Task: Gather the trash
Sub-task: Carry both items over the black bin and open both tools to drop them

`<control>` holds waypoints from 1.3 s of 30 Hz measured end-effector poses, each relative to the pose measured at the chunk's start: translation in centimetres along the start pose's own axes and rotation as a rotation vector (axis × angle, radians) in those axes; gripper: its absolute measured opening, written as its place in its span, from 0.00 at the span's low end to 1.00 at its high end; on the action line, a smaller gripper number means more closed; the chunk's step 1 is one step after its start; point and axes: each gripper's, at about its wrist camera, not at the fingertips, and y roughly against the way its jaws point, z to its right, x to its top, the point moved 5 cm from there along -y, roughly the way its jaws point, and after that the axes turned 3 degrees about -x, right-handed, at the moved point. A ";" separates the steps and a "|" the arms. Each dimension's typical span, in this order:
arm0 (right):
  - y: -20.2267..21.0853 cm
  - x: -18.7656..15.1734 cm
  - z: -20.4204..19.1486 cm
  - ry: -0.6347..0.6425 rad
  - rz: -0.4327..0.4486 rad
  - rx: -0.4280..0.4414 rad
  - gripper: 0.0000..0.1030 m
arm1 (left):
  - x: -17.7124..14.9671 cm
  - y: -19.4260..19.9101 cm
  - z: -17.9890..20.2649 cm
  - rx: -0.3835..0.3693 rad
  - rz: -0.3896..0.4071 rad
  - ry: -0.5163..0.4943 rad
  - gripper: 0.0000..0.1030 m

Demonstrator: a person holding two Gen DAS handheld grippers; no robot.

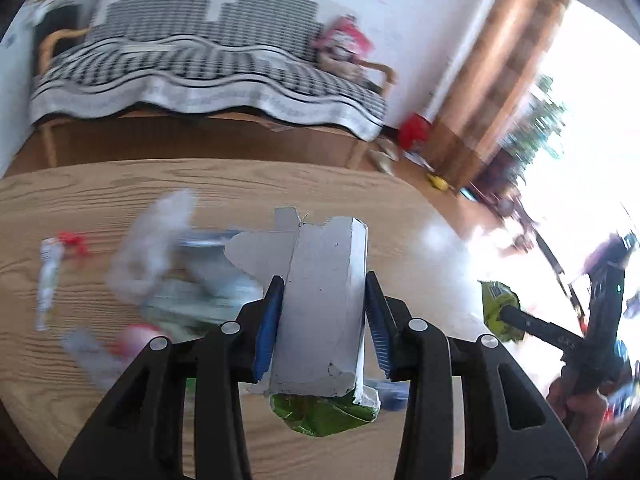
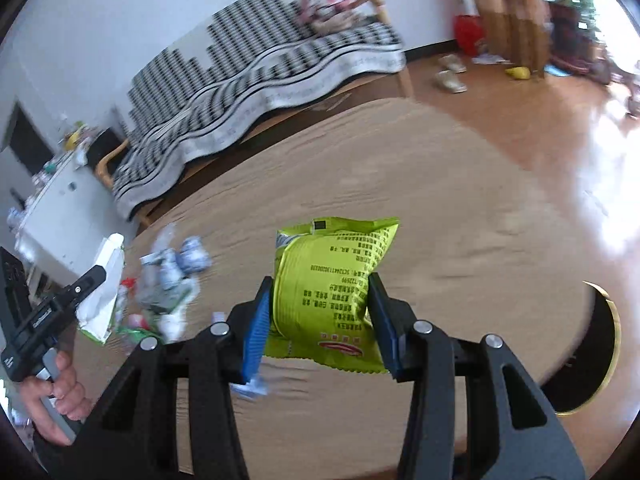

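Blue pads on your left gripper (image 1: 325,320) are clamped on a flattened white carton (image 1: 324,312), torn at its far end, with a scrap of green wrapper (image 1: 320,414) hanging from its near end. You hold it above the wood-grain table (image 1: 120,200).

Your right gripper (image 2: 318,312) grips a lime-green snack bag (image 2: 332,284) by its middle, the pads pressing into both sides so the foil pinches in; the printed back faces the camera, and the bag hangs clear of the tabletop.

On the table to the left, a heap of crumpled wrappers and paper (image 2: 172,280) lies blurred, and beyond it a small red-and-white scrap (image 1: 68,242) sits apart, near the left edge. At the table's right edge, the right wrist view shows a round black bin with a gold rim (image 2: 600,344) just beside the tabletop. Far behind stands a sofa under a black-and-white checked cover (image 1: 200,60).
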 end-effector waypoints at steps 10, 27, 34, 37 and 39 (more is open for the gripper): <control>6.5 -3.7 19.7 -0.207 0.041 -0.263 0.45 | -6.6 -7.5 20.2 -0.208 -0.134 -0.257 0.39; 5.6 -12.2 36.8 -0.490 -0.123 -0.361 0.45 | -18.4 -18.0 37.4 -0.381 -0.327 -0.462 0.39; 6.1 -11.7 36.2 -0.491 -0.099 -0.348 0.46 | -18.7 -19.8 38.0 -0.377 -0.343 -0.453 0.39; 6.3 -11.3 36.1 -0.489 -0.086 -0.356 0.69 | -18.8 -20.2 38.2 -0.377 -0.346 -0.446 0.39; 6.4 -11.0 36.0 -0.489 -0.068 -0.367 0.71 | -18.8 -20.5 38.2 -0.377 -0.350 -0.444 0.39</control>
